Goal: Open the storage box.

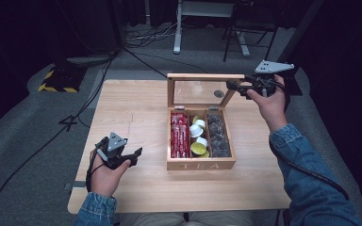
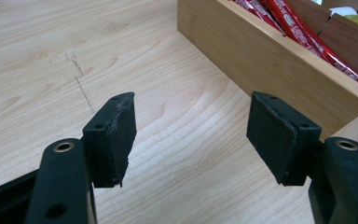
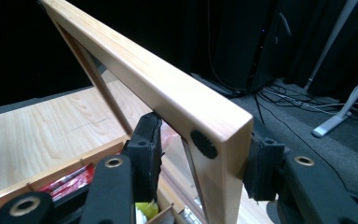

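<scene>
The wooden tea box sits at the centre of the high view on the tabletop, its glass-paned lid raised almost upright. In the right gripper view, the lid's top corner is pinched between the fingers of the right gripper, one pad on each face of the frame. The grip is taken near the very corner, so a slip off the edge is judged possible; the lid could then drop shut over the compartments, or be pushed back too far and strain the hinges.

The left gripper is held at the lower left of the high view, well apart from the box's front, its fingers spread with nothing between them, only bare tabletop. With the base left unbraced, a sideways pull on the lid could be expected to drag or tip the whole box, spilling the red sachets and the capsules.
</scene>
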`<state>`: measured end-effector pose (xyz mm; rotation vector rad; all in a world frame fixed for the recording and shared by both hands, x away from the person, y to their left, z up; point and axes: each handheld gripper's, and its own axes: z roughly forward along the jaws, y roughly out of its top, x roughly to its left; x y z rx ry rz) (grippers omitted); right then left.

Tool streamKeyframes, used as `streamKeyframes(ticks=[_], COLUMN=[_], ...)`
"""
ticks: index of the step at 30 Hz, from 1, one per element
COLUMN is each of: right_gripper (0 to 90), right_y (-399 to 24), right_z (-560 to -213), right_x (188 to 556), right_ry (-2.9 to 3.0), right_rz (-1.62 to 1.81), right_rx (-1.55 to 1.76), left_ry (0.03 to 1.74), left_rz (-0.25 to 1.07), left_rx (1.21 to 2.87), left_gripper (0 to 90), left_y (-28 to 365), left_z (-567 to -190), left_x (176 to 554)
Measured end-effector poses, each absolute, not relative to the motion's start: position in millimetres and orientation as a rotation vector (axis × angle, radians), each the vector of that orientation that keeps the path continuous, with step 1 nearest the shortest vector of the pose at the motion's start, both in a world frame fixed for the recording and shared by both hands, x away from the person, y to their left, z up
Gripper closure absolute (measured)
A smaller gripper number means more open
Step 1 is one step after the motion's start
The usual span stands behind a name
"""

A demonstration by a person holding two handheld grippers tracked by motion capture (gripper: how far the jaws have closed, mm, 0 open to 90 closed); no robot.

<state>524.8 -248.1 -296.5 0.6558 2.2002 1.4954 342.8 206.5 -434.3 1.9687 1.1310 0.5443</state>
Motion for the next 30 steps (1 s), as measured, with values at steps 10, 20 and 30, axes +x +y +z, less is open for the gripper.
streamKeyframes(ticks=[10, 20, 30], right_gripper=[52.9, 42.7, 35.5], right_y=[-241.1, -234.4, -228.3], right_z=[-292.1, -299.5, -307.7], right_x=[552.9, 580.5, 604.0], right_ry=[2.166, 2.156, 2.158], right_rz=[1.464, 1.46, 1.432], right_rx=[0.72, 0.737, 0.789], left_ry=[1.13, 1.129, 1.134], left_rz=[0.531, 0.528, 0.52], left_rx=[1.989, 1.995, 2.001], left_gripper=[32.5, 32.6, 32.4], left_y=[207.8, 208.9, 211.1], left_z=[-438.9, -442.2, -445.1], left_x=[347.9, 351.7, 353.9])
